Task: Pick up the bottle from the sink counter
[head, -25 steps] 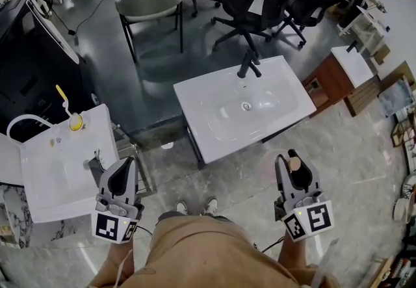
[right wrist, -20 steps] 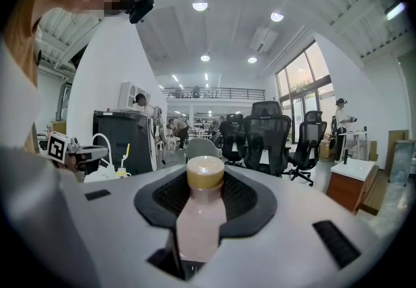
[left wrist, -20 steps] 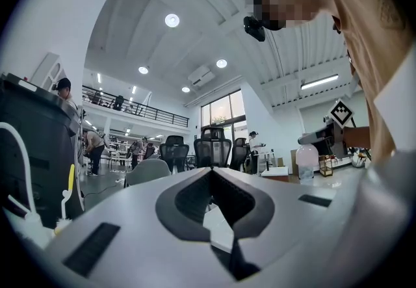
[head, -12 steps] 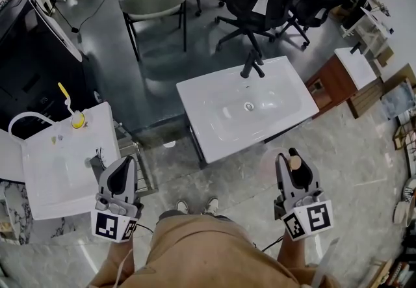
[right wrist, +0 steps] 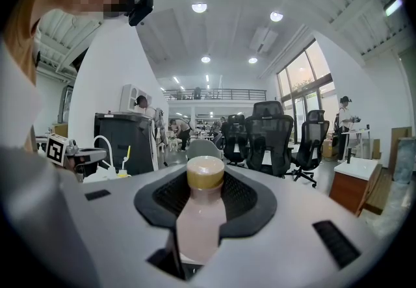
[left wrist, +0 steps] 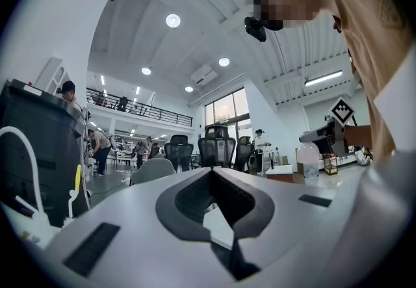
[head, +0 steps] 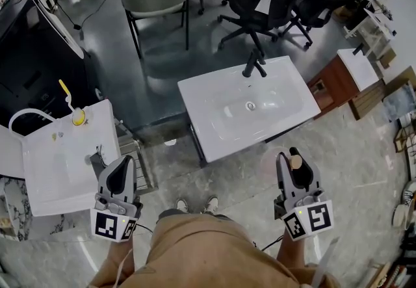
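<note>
Nothing has shifted since a second ago: both grippers hang where they were. The bottle (right wrist: 202,212), pale pink with a tan cap, stands upright, pinched between the right gripper's (head: 293,157) jaws, well apart from the sink (head: 207,134) ahead. The left gripper (head: 125,164), jaws pressed together on nothing, hangs near a second sink (head: 39,197).

head view | change: white sink (head: 208,98) drifted slightly right in view
</note>
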Action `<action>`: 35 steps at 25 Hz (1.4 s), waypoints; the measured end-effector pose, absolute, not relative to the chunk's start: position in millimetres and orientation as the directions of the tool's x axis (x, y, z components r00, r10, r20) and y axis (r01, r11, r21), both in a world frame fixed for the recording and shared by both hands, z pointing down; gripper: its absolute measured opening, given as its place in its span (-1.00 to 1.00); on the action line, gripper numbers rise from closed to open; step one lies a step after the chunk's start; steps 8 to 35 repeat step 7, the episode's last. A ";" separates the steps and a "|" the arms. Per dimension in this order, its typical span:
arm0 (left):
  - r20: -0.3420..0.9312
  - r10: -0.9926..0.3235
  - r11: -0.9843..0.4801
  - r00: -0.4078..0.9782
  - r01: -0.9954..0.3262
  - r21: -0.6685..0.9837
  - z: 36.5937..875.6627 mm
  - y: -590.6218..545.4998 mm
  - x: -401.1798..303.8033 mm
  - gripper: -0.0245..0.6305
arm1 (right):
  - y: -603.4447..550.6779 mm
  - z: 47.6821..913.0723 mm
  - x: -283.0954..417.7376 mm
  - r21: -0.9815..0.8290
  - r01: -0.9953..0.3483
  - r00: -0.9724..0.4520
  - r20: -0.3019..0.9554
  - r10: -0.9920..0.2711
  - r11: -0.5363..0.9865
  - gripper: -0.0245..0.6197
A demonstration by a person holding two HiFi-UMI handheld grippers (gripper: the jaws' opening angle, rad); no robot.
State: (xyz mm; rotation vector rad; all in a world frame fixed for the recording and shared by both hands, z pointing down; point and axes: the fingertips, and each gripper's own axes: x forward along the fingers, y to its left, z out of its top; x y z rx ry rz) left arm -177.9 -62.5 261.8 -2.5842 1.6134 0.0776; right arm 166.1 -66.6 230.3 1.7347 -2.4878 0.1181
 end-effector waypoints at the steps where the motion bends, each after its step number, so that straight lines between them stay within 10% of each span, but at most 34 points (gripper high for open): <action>1: -0.092 -0.894 -0.435 0.438 -0.899 -0.053 262.0 -62.3 -177.9 -0.93 | -67.1 230.4 166.2 -0.003 -0.938 -0.345 0.132 -0.929 0.347 -0.52; 35: -0.092 -0.898 -0.428 0.431 -0.902 -0.052 261.6 -62.2 -177.1 -0.93 | -69.9 229.5 166.2 -0.003 -0.935 -0.353 0.130 -0.927 0.356 -0.52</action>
